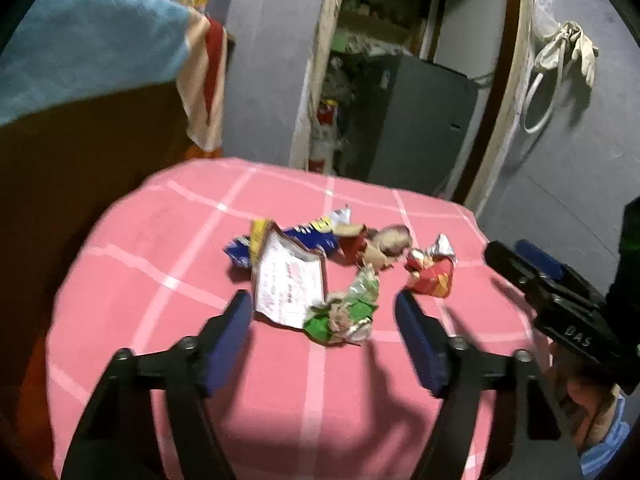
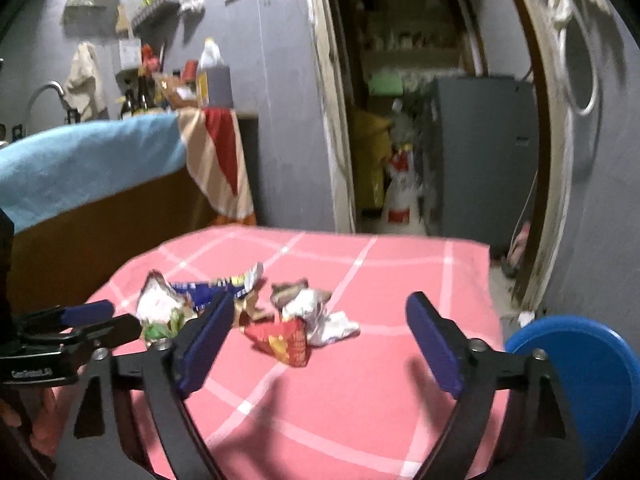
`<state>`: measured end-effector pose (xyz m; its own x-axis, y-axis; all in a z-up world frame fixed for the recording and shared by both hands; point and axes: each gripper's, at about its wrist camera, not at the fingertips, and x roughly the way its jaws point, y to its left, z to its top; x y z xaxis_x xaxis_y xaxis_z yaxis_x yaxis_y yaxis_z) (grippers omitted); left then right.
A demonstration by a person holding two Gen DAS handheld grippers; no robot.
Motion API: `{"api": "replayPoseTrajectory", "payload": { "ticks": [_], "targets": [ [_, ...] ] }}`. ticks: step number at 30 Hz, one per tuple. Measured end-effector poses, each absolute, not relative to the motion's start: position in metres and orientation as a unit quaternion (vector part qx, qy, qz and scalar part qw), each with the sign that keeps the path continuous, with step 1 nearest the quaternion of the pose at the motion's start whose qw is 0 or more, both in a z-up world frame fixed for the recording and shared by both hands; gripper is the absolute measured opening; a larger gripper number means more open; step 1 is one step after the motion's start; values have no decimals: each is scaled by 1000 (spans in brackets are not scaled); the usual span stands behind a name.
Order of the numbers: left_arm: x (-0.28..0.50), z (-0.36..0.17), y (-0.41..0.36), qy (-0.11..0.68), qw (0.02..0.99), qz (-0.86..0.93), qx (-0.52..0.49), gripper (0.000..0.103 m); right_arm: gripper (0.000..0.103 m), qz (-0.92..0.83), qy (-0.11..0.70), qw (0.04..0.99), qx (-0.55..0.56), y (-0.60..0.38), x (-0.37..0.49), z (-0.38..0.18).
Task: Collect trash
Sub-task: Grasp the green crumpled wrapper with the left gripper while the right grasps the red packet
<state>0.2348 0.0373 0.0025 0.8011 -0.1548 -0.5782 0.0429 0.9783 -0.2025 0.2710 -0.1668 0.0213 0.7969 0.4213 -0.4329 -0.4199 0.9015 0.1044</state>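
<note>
Table (image 1: pixel 168 264): pink checked cloth; all the trash lies in one loose cluster near its middle.
Left gripper (image 1: pixel 324 316): mine, jaws apart, nothing clamped; the green wrapper (image 1: pixel 344 312) sits just ahead, between the pad tips.
Right gripper (image 2: pixel 320 316): mine, jaws wide apart, empty; the red wrapper (image 2: pixel 284 340) lies ahead of the gap.
Other trash: white printed packet (image 1: pixel 288 284), blue wrapper (image 1: pixel 308 236), brown crumpled piece (image 1: pixel 388 244), silvery-white wrapper (image 2: pixel 320 316).
Step in hand, my judgement: lower each hand over its nearest wrapper, straddle the bulkiest crumple, close gently so foil does not slip out.
Caution: green wrapper touches the white packet; I should take one only.
Blue round object (image 2: pixel 592 380): beside the table, cut off by the frame; whether it is a bin I cannot tell.
Hard to make out: both views motion-blurred; print unreadable; overlaps under the pile hidden.
</note>
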Motion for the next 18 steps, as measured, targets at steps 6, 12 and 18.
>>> {"api": "replayPoseTrajectory", "payload": {
  "ticks": [6, 12, 18],
  "targets": [
    [246, -2, 37, 337, 932, -77, -107, 43, 69, 246, 284, 927, -13, -154, 286, 8],
    [251, -2, 34, 350, 927, -83, -107, 38, 52, 260, 328, 908, -35, -139, 299, -5],
    [251, -1, 34, 353, 926, -80, -106, 30, 30, 267, 353, 896, -41, -134, 305, -12]
  ]
}}
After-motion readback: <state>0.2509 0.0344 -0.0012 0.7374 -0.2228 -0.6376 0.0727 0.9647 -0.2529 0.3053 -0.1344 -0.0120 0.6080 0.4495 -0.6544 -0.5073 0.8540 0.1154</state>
